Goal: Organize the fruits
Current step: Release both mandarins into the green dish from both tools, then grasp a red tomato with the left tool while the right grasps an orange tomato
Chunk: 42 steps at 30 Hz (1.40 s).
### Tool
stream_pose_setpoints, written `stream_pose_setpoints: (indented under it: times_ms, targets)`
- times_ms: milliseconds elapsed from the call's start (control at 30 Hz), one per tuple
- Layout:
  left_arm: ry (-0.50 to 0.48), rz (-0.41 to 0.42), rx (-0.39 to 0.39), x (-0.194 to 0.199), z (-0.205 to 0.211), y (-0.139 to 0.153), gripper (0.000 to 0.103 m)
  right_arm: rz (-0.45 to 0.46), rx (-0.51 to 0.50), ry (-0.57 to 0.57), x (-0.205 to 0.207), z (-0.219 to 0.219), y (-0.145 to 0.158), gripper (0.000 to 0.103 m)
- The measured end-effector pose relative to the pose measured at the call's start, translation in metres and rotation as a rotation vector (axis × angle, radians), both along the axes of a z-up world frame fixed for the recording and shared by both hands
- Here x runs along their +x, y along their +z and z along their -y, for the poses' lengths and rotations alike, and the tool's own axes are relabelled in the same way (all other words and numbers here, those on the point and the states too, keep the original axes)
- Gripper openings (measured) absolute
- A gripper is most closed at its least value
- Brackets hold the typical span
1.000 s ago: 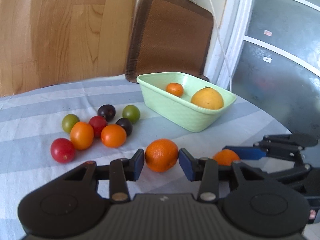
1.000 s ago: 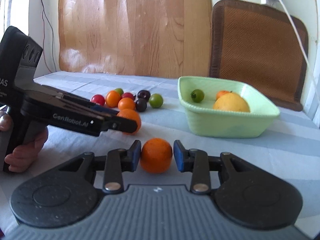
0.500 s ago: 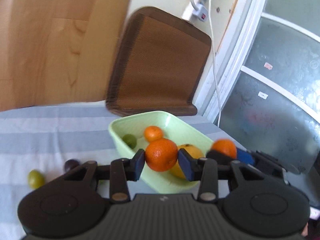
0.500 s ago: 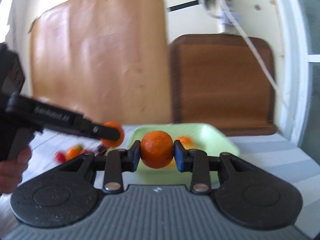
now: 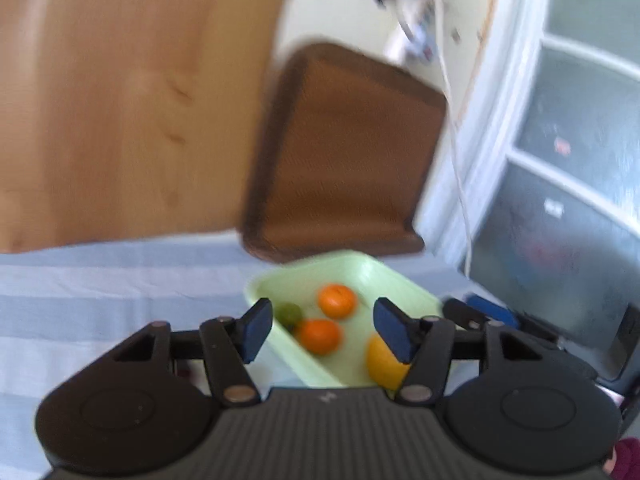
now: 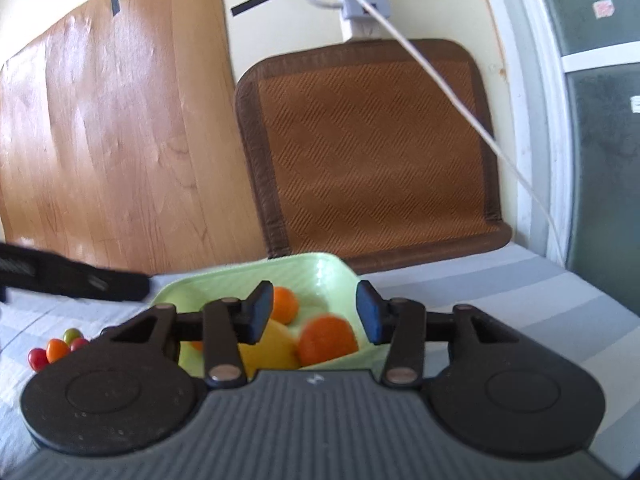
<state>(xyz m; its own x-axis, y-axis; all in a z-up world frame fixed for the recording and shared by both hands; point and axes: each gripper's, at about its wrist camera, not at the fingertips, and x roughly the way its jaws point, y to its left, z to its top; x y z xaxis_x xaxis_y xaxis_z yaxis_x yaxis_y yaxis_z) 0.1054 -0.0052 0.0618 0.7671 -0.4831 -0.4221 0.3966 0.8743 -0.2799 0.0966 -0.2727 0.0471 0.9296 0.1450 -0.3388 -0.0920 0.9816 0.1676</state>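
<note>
Both hand-held grippers, left (image 5: 320,330) and right (image 6: 316,316), are opening empty above the bowl (image 6: 320,266) of oranges (image 6: 327,340); tomatoes (image 6: 56,350) left of them await sorting.

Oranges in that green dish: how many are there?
3, going by the right wrist view. The back orange sits mid-dish, the front orange lies right of the yellow fruit, and an orange sliver peeks out at the left. More may be hidden.
</note>
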Motion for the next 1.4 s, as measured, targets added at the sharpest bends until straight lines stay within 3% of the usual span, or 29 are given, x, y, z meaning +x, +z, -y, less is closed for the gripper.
stream_pose_setpoints:
  times_ms: [133,233,367,467,567,733,900,1067,1200,1300,1400]
  targets:
    - [0.21,0.015,0.017,-0.029,-0.078,0.003,0.057,0.088,0.041,-0.05,-0.012,0.01,0.006,0.048]
    - [0.282,-0.032,0.053,-0.047,-0.112,-0.013,0.057,0.113,0.099,-0.025,-0.023,0.003,0.016,0.047]
    - [0.243,-0.071,0.071,-0.056,-0.119,-0.034,0.057,0.077,0.095,0.224,-0.029,-0.045,0.027,0.047]
    - [0.166,-0.085,0.093,-0.048,-0.106,-0.043,0.057,-0.042,-0.027,0.43,-0.022,-0.102,0.02,0.044]
    - [0.15,-0.102,0.147,-0.041,-0.097,-0.054,0.057,-0.125,-0.149,0.523,-0.016,-0.143,0.003,0.041]
    - [0.147,-0.147,0.154,-0.032,-0.096,-0.072,0.05,-0.145,-0.277,0.538,-0.005,-0.175,-0.009,0.041]
    - [0.129,-0.136,0.151,-0.033,-0.094,-0.073,0.031,-0.18,-0.359,0.538,0.011,-0.189,-0.018,0.042]
    - [0.124,-0.136,0.142,-0.034,-0.096,-0.073,0.03,-0.141,-0.43,0.534,0.005,-0.198,-0.018,0.032]
    - [0.113,-0.142,0.137,-0.048,-0.099,-0.07,0.03,-0.117,-0.403,0.508,-0.012,-0.189,-0.014,0.032]
    - [0.025,-0.142,0.052,-0.068,-0.094,-0.064,0.03,-0.106,-0.367,0.502,-0.041,-0.167,-0.007,0.032]
    - [-0.053,-0.121,0.071,-0.08,-0.072,-0.061,0.03,-0.132,-0.346,0.489,-0.059,-0.143,-0.006,0.032]
